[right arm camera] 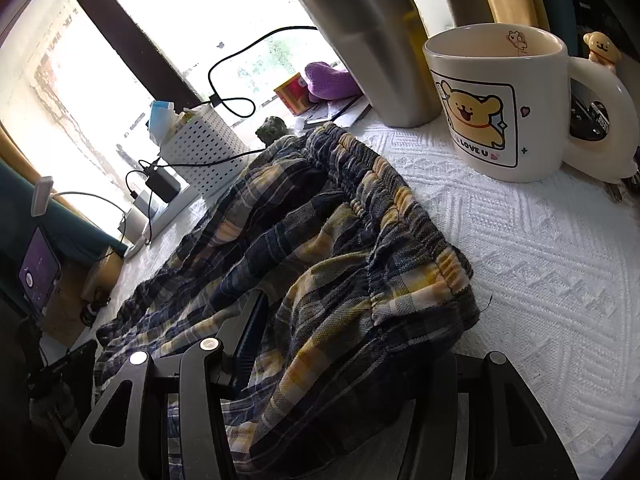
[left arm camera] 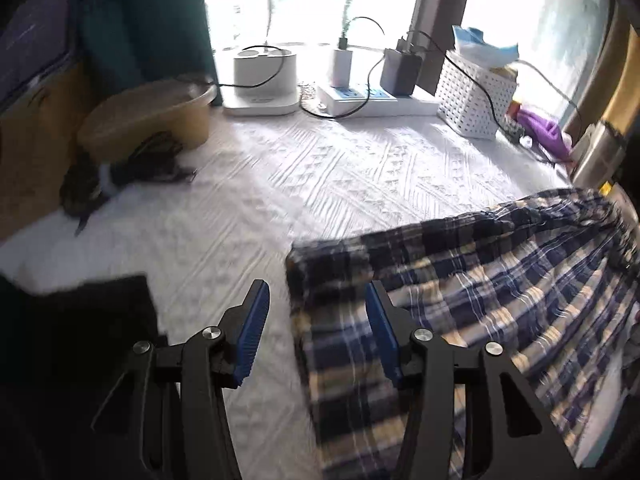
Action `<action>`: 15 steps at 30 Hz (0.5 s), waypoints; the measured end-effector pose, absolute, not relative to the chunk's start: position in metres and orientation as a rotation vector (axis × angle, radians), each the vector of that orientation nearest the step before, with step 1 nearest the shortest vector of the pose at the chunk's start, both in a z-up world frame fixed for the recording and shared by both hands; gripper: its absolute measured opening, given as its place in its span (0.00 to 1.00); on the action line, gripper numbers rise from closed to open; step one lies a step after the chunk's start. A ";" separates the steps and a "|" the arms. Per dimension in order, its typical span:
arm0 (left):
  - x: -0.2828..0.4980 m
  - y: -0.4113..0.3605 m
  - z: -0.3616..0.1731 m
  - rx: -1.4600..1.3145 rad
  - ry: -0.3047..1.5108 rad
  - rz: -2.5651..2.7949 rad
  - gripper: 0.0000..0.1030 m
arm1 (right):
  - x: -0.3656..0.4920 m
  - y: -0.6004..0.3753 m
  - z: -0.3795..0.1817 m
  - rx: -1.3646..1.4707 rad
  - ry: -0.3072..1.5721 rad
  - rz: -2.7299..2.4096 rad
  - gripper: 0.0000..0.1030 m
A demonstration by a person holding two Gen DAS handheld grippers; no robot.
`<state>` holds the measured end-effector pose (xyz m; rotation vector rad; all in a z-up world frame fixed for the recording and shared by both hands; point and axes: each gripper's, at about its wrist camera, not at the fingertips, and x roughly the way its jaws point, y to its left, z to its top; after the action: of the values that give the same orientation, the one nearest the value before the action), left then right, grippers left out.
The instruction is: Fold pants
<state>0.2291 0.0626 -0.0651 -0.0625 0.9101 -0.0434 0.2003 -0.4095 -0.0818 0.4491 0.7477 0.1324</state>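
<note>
Plaid pants (left arm camera: pixel 480 304) in navy, cream and yellow lie on a white textured cloth (left arm camera: pixel 320 184). My left gripper (left arm camera: pixel 318 300) is open above the hem end of the legs; its right blue pad (left arm camera: pixel 380 328) is over the fabric and its left pad over the bare cloth. In the right wrist view the elastic waistband (right arm camera: pixel 392 208) is bunched. My right gripper (right arm camera: pixel 340 340) is closed on the waist end of the pants; fabric drapes over it and hides the right finger.
A cream bear mug (right arm camera: pixel 500 108) and a steel tumbler (right arm camera: pixel 372 40) stand close beyond the waistband. A white perforated basket (left arm camera: pixel 472 96), power strip (left arm camera: pixel 360 96) with chargers and cables, and a tan bowl (left arm camera: pixel 152 116) line the window side. A dark object (left arm camera: pixel 80 320) lies at left.
</note>
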 end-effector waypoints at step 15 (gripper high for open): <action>0.264 0.081 -0.081 -0.065 0.930 -0.008 0.01 | 0.206 -0.410 -0.082 0.440 0.736 0.121 0.52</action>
<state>0.2637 0.0805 -0.0812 -0.0655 0.9301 -0.0084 0.2059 -0.4095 -0.0820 0.4396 0.7357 0.1214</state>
